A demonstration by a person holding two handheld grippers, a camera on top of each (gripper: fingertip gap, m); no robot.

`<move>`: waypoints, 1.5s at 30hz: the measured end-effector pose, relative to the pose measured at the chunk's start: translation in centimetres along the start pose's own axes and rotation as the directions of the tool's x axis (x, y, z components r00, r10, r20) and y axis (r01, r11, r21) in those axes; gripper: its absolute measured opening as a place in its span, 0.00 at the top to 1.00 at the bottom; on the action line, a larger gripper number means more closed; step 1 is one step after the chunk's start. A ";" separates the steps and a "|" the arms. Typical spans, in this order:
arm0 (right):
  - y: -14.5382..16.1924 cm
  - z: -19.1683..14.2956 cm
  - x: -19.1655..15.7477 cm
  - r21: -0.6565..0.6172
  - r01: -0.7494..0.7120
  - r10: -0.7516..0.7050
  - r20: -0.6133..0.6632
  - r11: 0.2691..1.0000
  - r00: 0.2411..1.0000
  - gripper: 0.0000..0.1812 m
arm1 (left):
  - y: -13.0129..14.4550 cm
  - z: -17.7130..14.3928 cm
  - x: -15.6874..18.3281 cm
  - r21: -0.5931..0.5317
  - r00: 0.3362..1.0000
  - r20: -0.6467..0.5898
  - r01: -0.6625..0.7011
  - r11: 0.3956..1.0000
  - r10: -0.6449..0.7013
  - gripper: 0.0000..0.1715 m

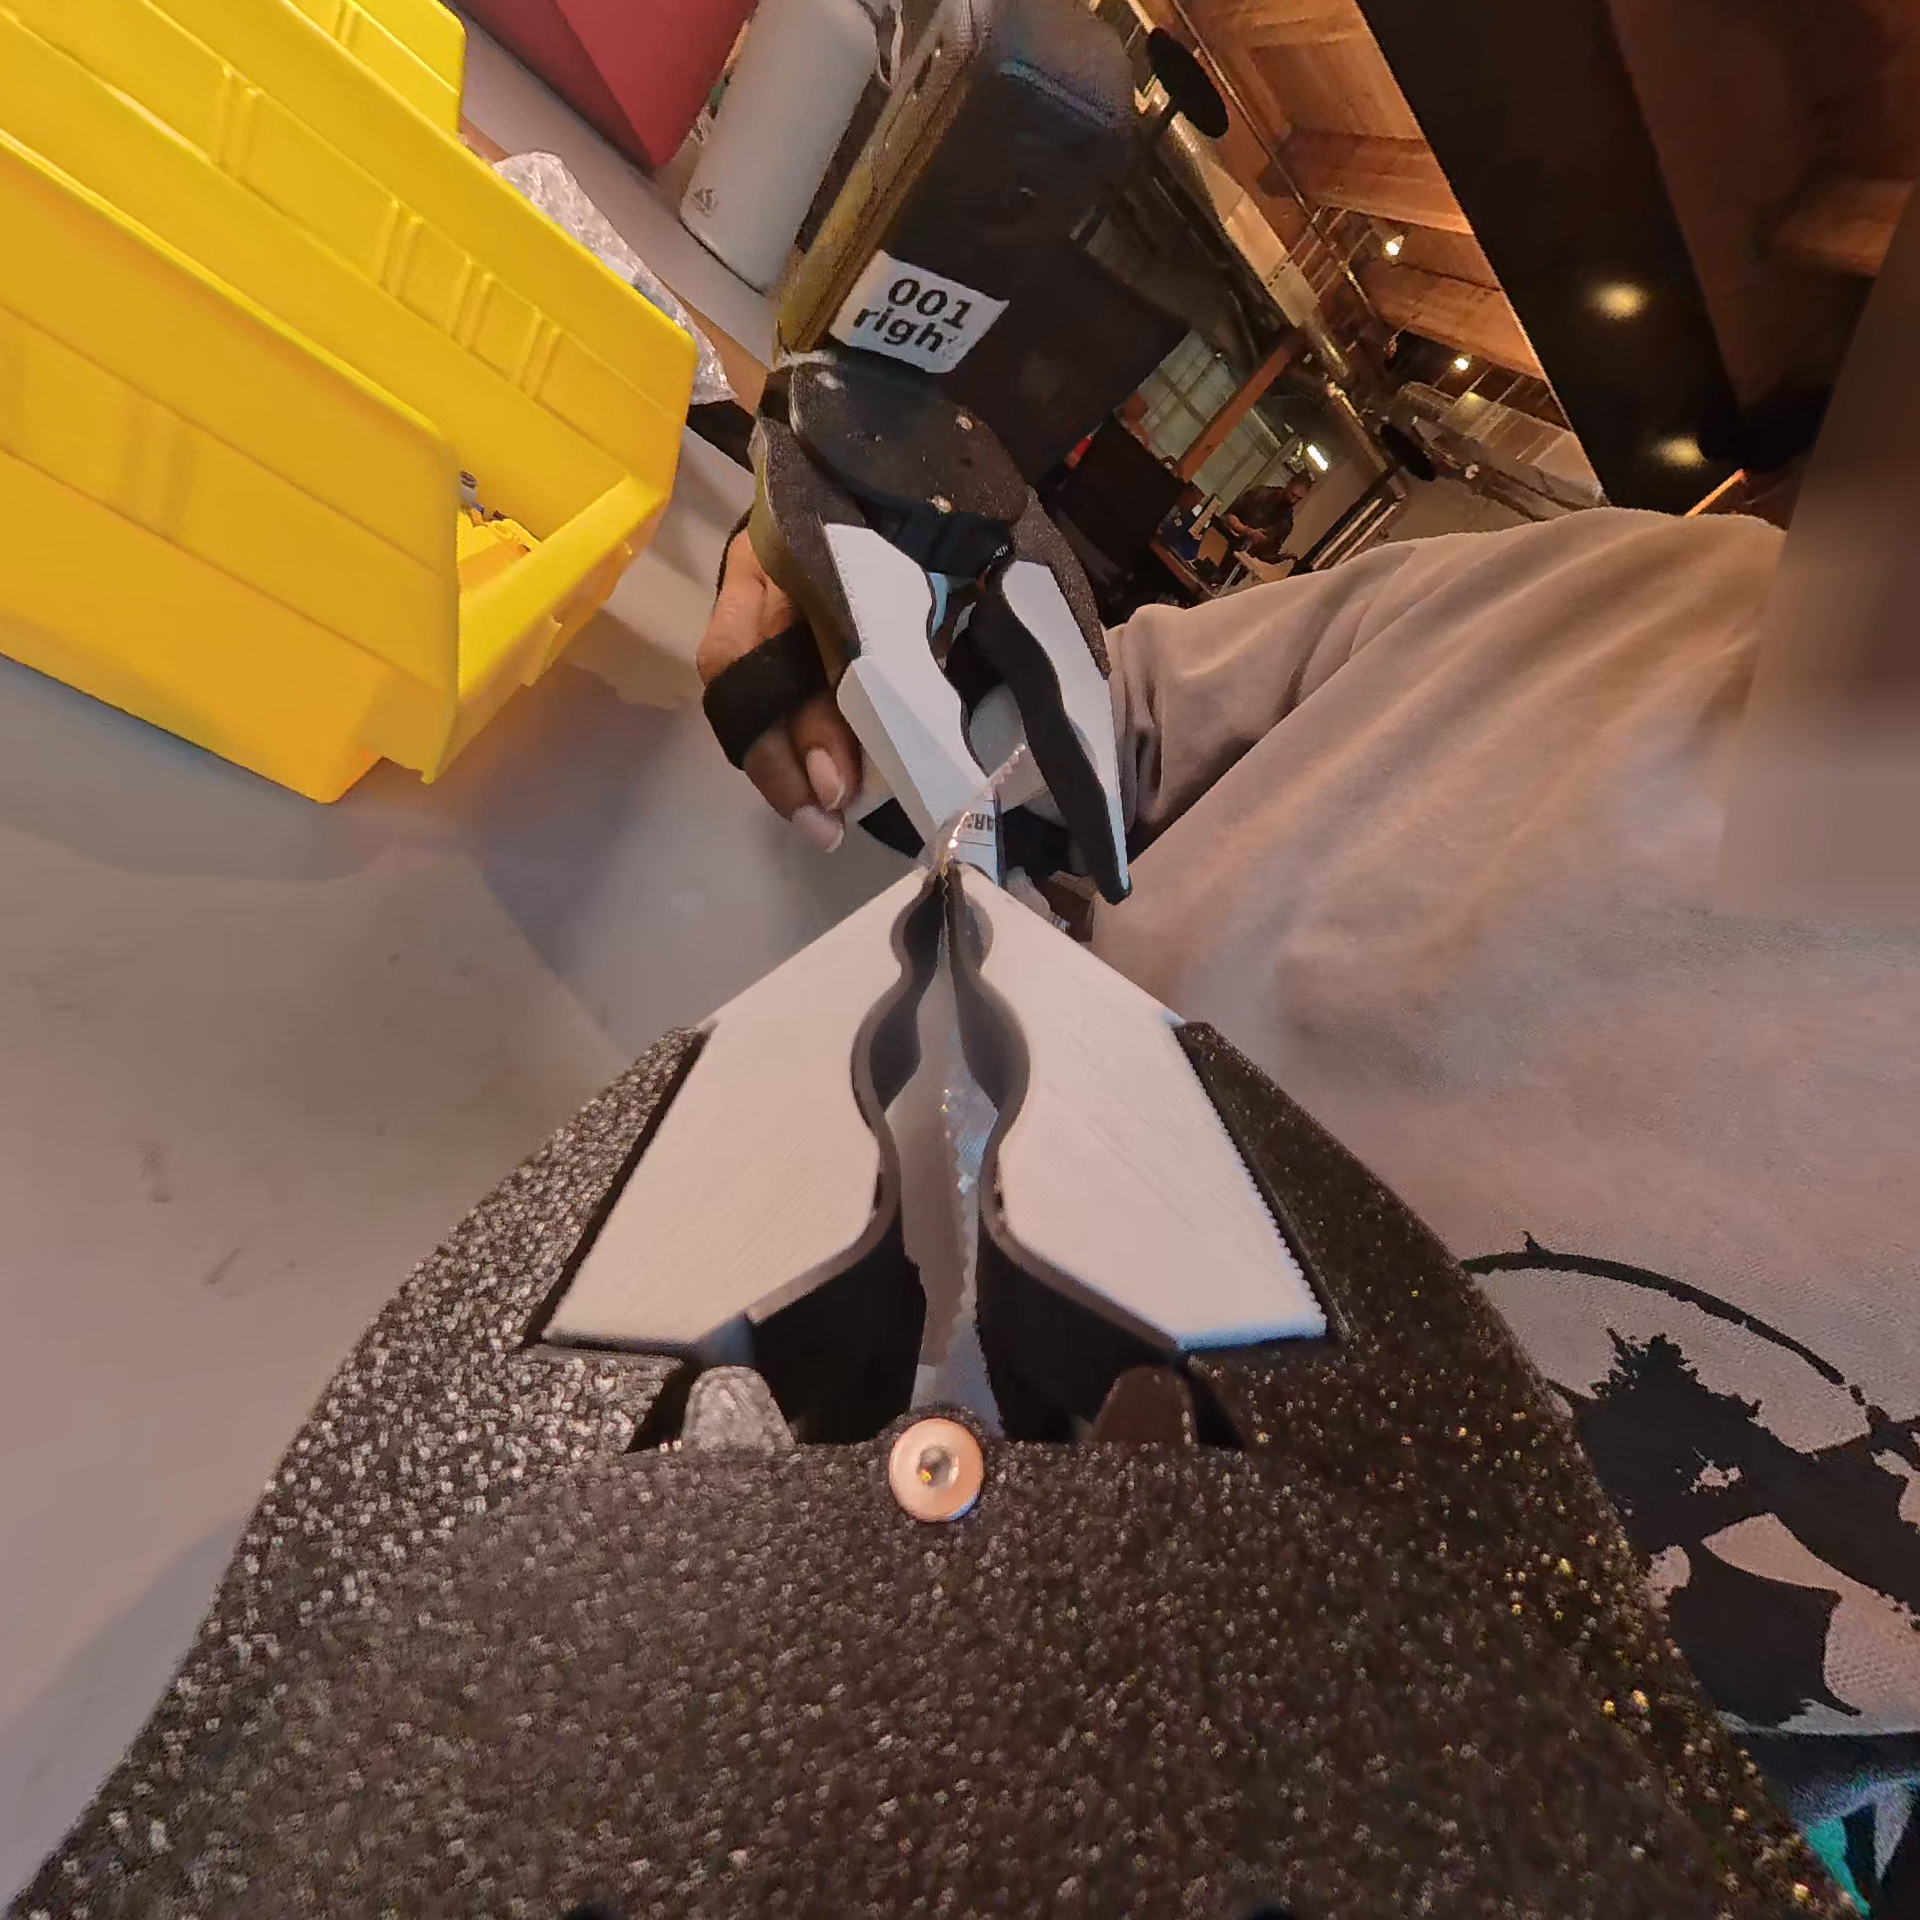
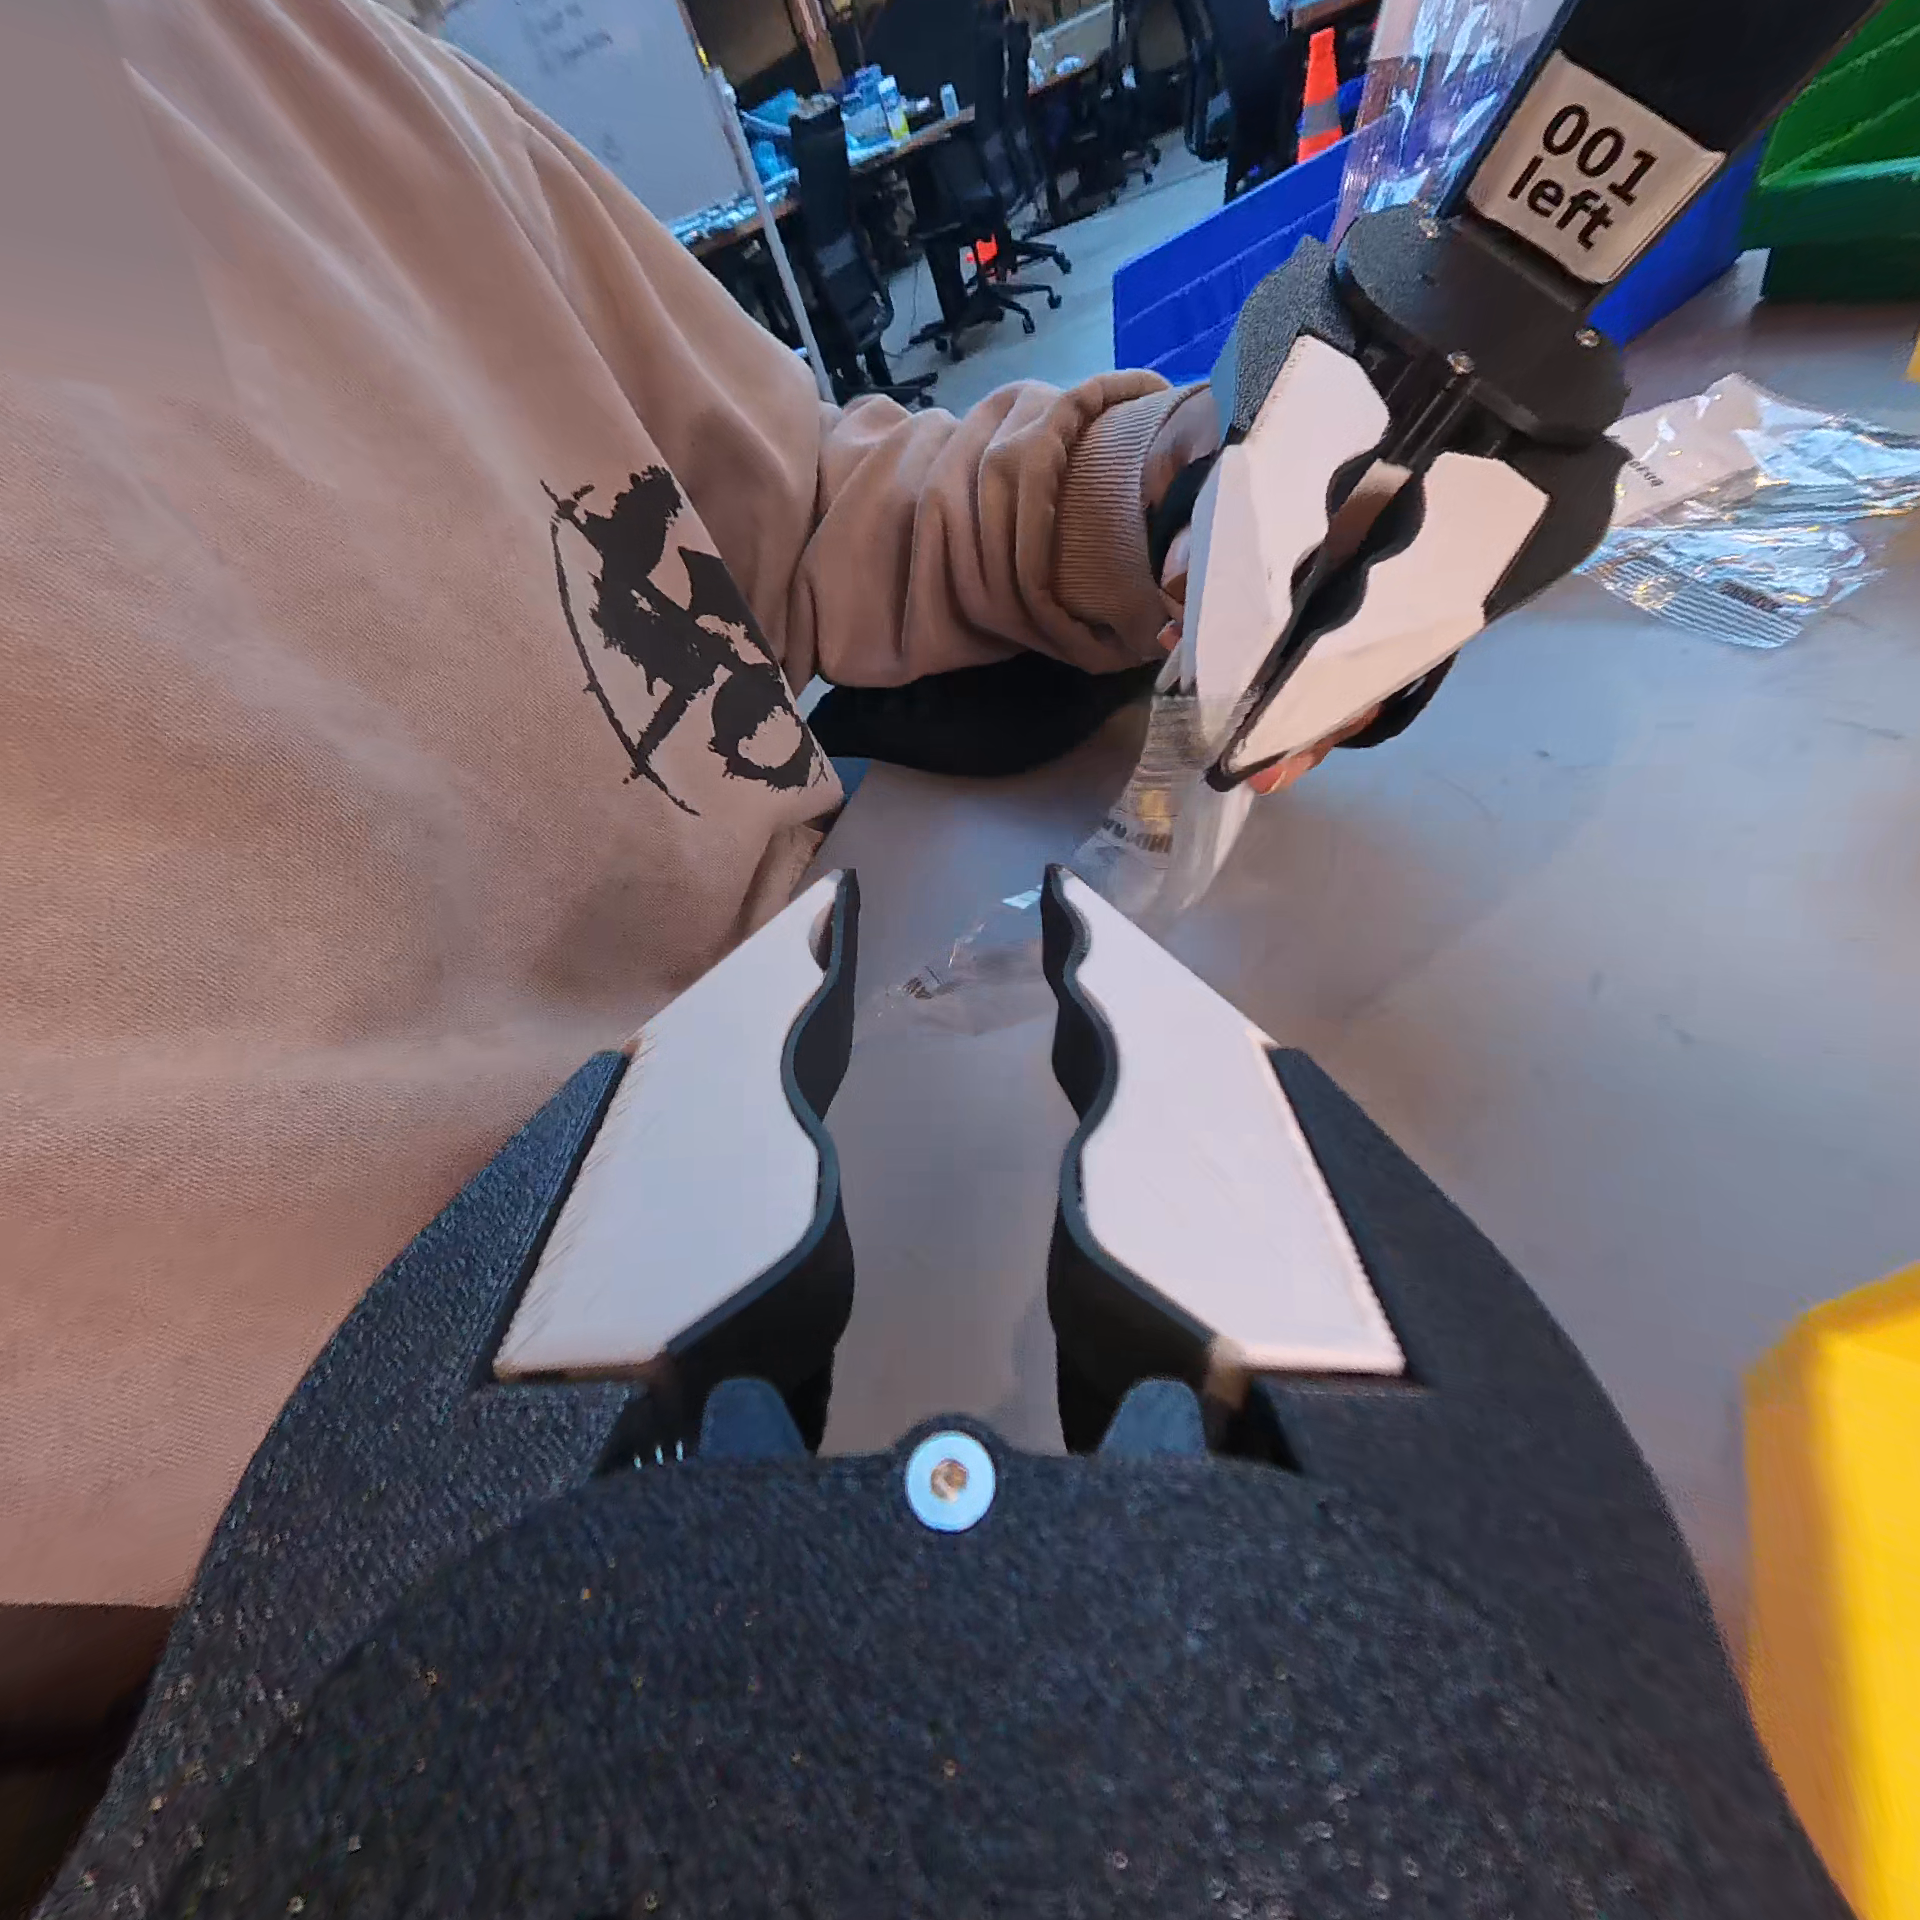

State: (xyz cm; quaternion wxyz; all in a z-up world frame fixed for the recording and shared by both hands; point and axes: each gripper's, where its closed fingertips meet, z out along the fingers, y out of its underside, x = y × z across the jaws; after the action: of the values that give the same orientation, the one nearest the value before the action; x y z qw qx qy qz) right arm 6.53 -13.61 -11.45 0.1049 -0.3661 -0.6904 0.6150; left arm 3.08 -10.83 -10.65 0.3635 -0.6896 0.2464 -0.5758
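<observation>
Clear plastic bag (image 2: 1164,831) pinched by left gripper (image 2: 1210,764); right gripper (image 2: 948,883) held wide, bag tail at 12 o'clock, untouched.

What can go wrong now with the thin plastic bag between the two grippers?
1. The left gripper pinches the clear plastic bag only at its tips, so the bag may slip out.
2. The right gripper has its jaws open around the bag's loose end; closing there may catch only a fold, or stretch the film until it tears.
</observation>
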 end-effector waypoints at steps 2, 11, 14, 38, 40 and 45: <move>-0.7 -0.8 0.4 0.031 0.022 -0.021 -0.035 0.999 0.999 0.85 | -0.2 -0.3 0.6 0.002 1.000 -0.018 -0.015 1.000 0.015 1.00; -1.6 -2.1 2.0 0.113 -0.029 0.040 -0.095 0.993 0.995 1.00 | -0.6 -0.7 2.0 0.022 0.995 -0.095 -0.029 0.999 0.031 1.00; -2.1 -2.2 1.8 0.151 -0.051 0.062 -0.067 0.987 0.996 1.00 | -0.6 -0.7 2.2 0.022 0.994 -0.108 -0.028 0.999 0.030 1.00; -3.1 -2.4 3.1 0.095 0.192 -0.156 -0.301 0.977 0.941 0.88 | -2.0 -2.0 -0.4 0.122 1.000 0.006 0.024 0.992 -0.025 1.00; -2.8 -2.3 3.6 0.064 0.202 -0.170 -0.335 0.977 0.927 0.88 | -2.2 -2.2 -0.8 0.133 0.999 0.028 0.022 0.991 -0.026 1.00; -1.8 -2.1 4.5 -0.026 0.212 -0.206 -0.388 0.977 0.898 0.91 | -2.4 -2.5 -1.6 0.153 0.997 0.071 0.029 0.988 -0.040 1.00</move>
State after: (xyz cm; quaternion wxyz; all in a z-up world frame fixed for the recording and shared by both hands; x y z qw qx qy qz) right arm 3.88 -9.07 -10.74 0.3083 -0.4036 -0.6859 0.5212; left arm 0.07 -8.71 -9.53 0.4137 -0.6850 0.1762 -0.5732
